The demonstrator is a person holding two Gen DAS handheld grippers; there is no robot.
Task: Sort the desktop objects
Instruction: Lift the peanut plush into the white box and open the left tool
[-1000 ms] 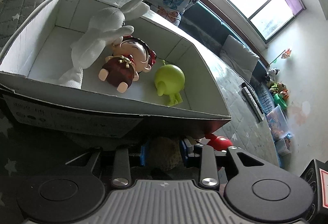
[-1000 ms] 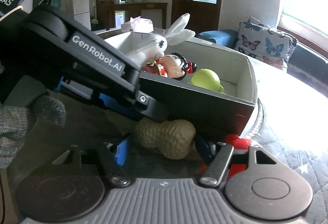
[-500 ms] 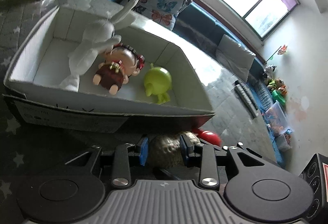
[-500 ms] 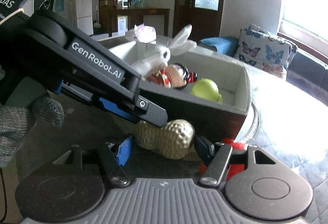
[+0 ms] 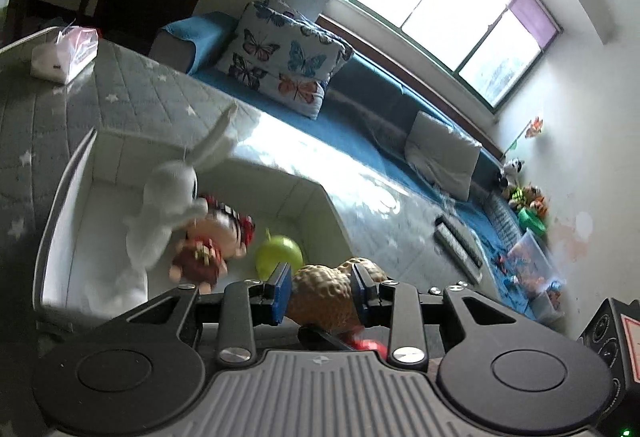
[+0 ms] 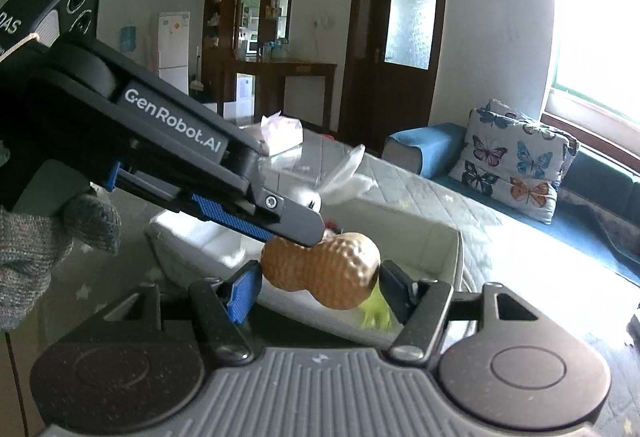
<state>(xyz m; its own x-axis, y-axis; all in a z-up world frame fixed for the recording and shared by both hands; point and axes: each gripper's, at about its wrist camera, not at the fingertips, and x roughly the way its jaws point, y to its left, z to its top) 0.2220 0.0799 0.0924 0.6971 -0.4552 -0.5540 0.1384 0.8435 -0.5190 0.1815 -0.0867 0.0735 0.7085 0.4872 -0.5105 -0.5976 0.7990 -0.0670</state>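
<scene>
My left gripper [image 5: 320,287] is shut on a tan peanut toy [image 5: 332,297] and holds it in the air above the near edge of a white-lined box [image 5: 52,237]. The box holds a white rabbit plush [image 5: 168,201], a red-dressed doll [image 5: 208,245] and a green round toy [image 5: 280,253]. In the right wrist view the peanut toy [image 6: 324,269] sits between the fingers of my right gripper [image 6: 316,285], which stand wider than the toy and open. The left gripper's arm [image 6: 160,141] crosses that view from the left. A red toy [image 5: 368,345] shows below the peanut.
A tissue pack [image 5: 64,53] lies on the far left of the quilted table cover [image 5: 120,97]. A remote [image 5: 456,241] lies on the table's right side. A blue sofa with a butterfly cushion [image 5: 288,57] stands behind the table.
The left gripper has lifted the peanut toy off the table, up to the box's rim height. The right gripper has risen with it, still open around the toy.
</scene>
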